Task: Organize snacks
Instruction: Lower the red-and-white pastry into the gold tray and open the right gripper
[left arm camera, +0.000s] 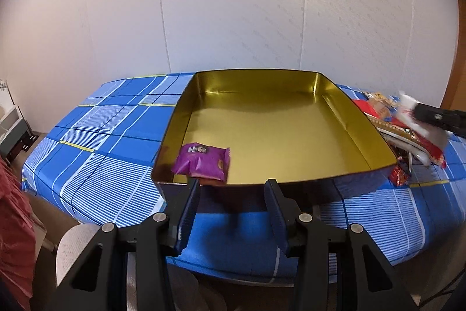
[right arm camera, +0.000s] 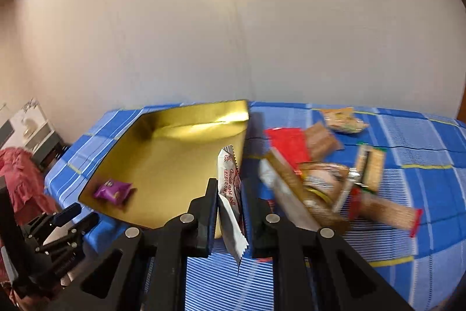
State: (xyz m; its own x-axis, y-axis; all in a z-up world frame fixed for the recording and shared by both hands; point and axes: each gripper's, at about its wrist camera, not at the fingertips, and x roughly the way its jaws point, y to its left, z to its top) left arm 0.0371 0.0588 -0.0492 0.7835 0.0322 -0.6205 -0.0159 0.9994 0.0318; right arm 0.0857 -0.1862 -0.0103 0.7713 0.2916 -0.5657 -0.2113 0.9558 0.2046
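Foil-type white wrapper [right arm camera: 230, 203], labelled as a cake roll, is pinched between the fingers [right arm camera: 208, 212] of the right gripper [right arm camera: 230, 188], held on edge with its crimped ends sticking out above and below the pads. It is judged light, soft and slick; a mid-body grip is sensible, since the crimped ends would slip or tear. It is held over the near right corner of the gold tin [right arm camera: 163, 162], where one purple packet [right arm camera: 113, 191] already lies. Left gripper [left arm camera: 232, 188] is spread and empty, just short of the tin's near wall. Remaining snacks [right arm camera: 326, 174] are piled on the blue checked cloth [right arm camera: 422, 142] right of the tin.
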